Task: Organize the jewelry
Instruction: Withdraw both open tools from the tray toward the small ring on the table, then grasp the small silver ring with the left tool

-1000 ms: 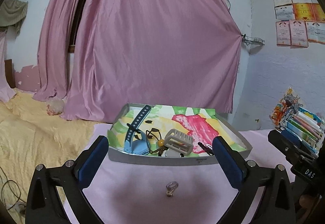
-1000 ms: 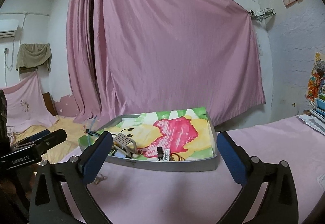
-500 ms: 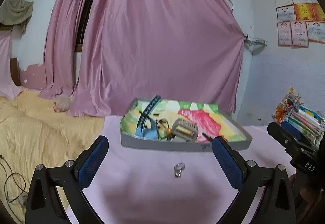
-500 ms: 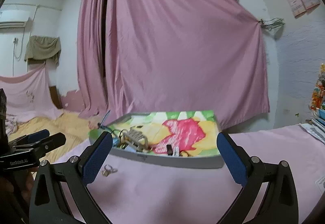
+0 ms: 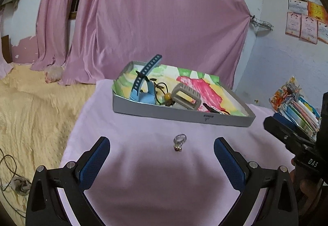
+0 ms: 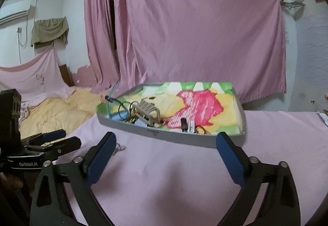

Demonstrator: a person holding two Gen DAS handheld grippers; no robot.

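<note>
Two handheld grippers hover side by side: the left gripper [image 5: 161, 155], jaws spread wide and empty, points forward, while the right gripper [image 6: 164, 152], equally wide and empty, sits just to its right, angled slightly leftward.

A grey tray [image 5: 182, 112] carries a lining of green, yellow and pink-red patches. The tablecloth [image 5: 155, 181] is plain pale pink; the curtain [image 5: 160, 21] behind is pink.

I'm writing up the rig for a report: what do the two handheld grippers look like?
Both are alike: black angular frames with silver bolts and two fingers faced with textured blue pads. The left gripper shows white "GenRobot.AI" lettering on its side in the right view; the right gripper shows "DAS" in the left view. No cables or sleeves show.
</note>
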